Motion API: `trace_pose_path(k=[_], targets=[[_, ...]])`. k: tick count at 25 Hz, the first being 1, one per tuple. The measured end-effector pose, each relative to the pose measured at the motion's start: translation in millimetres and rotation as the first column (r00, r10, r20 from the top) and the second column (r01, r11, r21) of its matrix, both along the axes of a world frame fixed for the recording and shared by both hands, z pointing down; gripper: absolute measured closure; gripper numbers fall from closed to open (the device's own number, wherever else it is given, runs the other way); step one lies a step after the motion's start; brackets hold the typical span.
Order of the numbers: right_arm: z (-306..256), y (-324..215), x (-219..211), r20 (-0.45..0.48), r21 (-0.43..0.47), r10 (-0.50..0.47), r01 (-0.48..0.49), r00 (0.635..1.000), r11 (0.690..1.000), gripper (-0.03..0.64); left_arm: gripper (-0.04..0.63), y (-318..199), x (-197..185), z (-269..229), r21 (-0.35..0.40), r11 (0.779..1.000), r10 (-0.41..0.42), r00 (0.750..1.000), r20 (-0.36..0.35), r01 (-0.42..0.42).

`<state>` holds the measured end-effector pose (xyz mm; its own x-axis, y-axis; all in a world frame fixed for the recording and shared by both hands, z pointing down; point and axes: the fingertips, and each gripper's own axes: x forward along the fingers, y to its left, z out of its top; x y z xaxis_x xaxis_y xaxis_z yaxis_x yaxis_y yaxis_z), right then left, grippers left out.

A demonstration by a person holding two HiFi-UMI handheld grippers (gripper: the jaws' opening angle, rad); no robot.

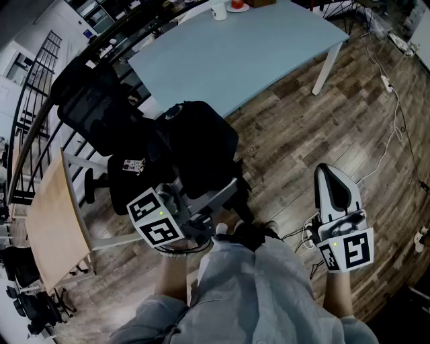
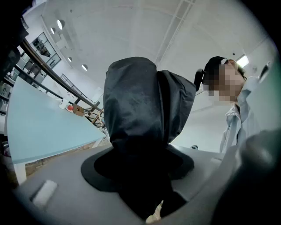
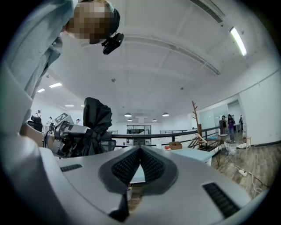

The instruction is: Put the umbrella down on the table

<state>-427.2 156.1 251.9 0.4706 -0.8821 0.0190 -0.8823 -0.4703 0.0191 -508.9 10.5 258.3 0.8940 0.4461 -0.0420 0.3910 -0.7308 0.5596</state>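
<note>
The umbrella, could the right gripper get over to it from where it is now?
Probably yes. The umbrella is held in the left gripper, and nothing shows between it and the right gripper. The right fingers are together, though, so they would have to open first.

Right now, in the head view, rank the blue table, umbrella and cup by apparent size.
1. Blue table
2. Umbrella, which is nearer the camera, so it looks bigger than it is
3. Cup, far off on the table

Black office chair [image 1: 94, 111], wooden desk [image 1: 57, 222] at left, white cup [image 1: 218, 9], plank floor [image 1: 302, 134]
</note>
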Motion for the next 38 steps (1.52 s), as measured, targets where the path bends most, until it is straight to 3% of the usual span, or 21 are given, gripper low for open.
trace_pose_path(k=[25,38], targets=[[-4,55,10,-0.028,0.04,-0.037,0.038,0.999,0.998,0.617,0.341,56,17,-13,-0.014,1.0,0.008,1.0,-0.027,-0.008],[1,118,23,-0.089,-0.001,0.035,-0.036,0.995,0.999,0.617,0.341,108,42,-18,-0.028,0.997,0.068,0.995,-0.078,-0.07]])
